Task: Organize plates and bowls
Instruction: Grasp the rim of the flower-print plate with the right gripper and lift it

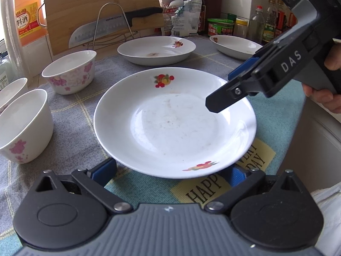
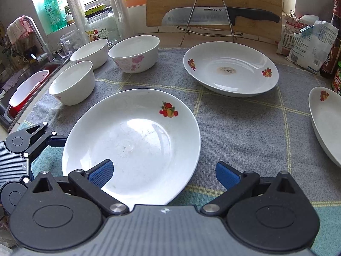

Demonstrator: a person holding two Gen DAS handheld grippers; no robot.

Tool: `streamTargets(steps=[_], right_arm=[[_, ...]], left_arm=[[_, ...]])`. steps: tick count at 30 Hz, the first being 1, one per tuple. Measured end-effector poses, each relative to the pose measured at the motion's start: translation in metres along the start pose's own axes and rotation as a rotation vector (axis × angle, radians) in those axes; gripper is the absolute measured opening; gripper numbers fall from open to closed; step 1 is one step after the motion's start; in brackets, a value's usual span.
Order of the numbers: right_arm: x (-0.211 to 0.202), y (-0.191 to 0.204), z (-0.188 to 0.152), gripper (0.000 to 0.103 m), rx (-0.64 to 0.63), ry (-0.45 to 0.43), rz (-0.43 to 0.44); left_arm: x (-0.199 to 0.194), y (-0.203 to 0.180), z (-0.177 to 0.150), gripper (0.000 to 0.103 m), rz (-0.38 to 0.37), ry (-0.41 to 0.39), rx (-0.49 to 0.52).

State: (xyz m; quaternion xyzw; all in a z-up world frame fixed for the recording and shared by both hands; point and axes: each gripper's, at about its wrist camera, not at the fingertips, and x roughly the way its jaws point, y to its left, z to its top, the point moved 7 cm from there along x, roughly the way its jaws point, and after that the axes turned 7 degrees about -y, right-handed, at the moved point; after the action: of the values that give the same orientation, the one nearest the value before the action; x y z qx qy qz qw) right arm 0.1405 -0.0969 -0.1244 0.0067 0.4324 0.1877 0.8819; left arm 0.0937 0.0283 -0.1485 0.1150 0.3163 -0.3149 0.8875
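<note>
While nothing is yet gripped, every dish lies apart on the cloth (image 2: 234, 128), so stacking has not begun.

Bowls: three of them (image 2: 72, 83), (image 2: 89, 52), (image 2: 134, 53) stand at far left near the sink edge, close together but not nested (the rear two nearly touch).

Left gripper (image 1: 170, 172): fingers spread wide, blue pads low on either side of the near plate's closest edge; it holds nothing. From the right wrist view it sits at that plate's left rim.

Near plate (image 2: 132, 145): centre-left, flat on the cloth, empty, with faint smears.

Right gripper (image 2: 164, 175): also wide and empty, its left pad (image 2: 101, 173) over the plate's well, its right pad off the rim over the cloth.

Far plate (image 2: 231, 68): behind and to the right, well apart, with a brown stain in the middle.

Third plate (image 2: 324, 123): far right, partly cut off by the frame.

Step, as I judge it: lifting the near plate to stack it on another.

How to do it well: slide one pad under the lip and the other on top, pinch the rim squarely, lift level, then lower it centred into the far plate without clinking; let only one gripper take the load, so the plate is not twisted.
</note>
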Motion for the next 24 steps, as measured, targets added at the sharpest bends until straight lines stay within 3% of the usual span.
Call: streamTargets(steps=[15, 24], right_arm=[[0.040, -0.003, 0.019, 0.103, -0.100, 0.113, 0.136], [0.053, 0.001, 0.030, 0.103, -0.095, 0.163, 0.247]], left_arm=[[-0.001, 0.001, -0.002, 0.103, -0.031, -0.046, 0.023], [-0.003, 0.001, -0.003, 0.102, -0.050, -0.059, 0.031]])
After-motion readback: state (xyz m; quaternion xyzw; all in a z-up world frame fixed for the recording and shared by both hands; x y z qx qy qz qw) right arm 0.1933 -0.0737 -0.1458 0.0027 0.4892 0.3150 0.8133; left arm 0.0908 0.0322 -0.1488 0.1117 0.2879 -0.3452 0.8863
